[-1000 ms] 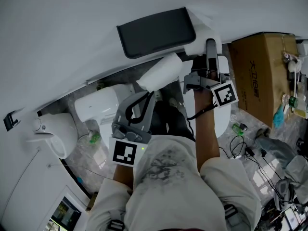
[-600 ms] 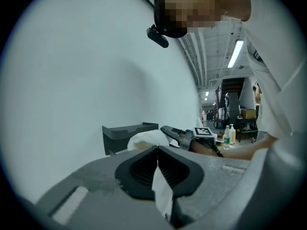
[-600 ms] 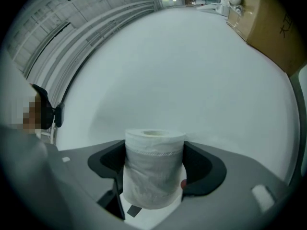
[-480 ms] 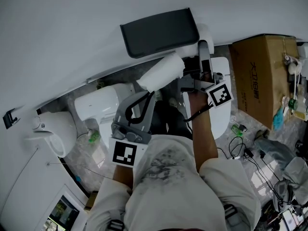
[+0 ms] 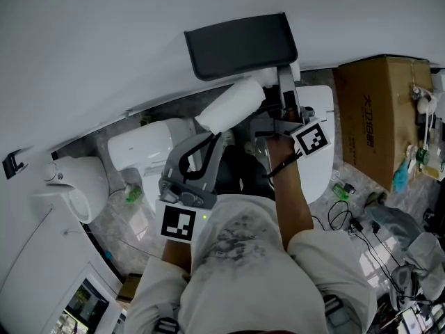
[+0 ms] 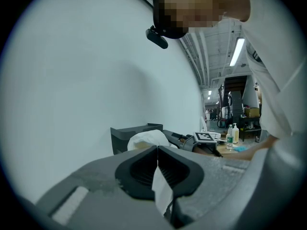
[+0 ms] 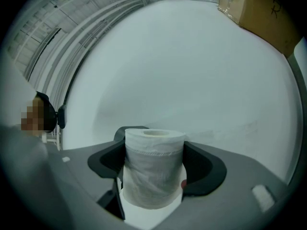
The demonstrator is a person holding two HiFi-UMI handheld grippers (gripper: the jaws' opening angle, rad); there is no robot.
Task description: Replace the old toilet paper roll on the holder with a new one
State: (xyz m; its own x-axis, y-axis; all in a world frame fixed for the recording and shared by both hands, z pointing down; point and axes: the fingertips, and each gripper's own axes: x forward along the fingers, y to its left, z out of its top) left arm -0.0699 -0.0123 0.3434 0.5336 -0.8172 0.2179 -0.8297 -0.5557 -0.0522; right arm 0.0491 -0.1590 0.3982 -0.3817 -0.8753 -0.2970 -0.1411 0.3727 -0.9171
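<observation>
Right gripper (image 7: pixel 153 152) clamped on toilet roll (image 7: pixel 153 176), near dark holder (image 5: pixel 240 44); left gripper (image 6: pixel 157 151) jaws together, pinching what looks like a paper strip (image 6: pixel 161 193)

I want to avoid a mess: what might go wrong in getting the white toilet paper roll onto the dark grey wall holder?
The right gripper clamps the soft white toilet paper roll by its sides, so it may squash or slip near the dark grey holder. The left gripper is shut on a thin white paper strip. If that is the roll's tail, moving the grippers apart may tear or unwind it.
</observation>
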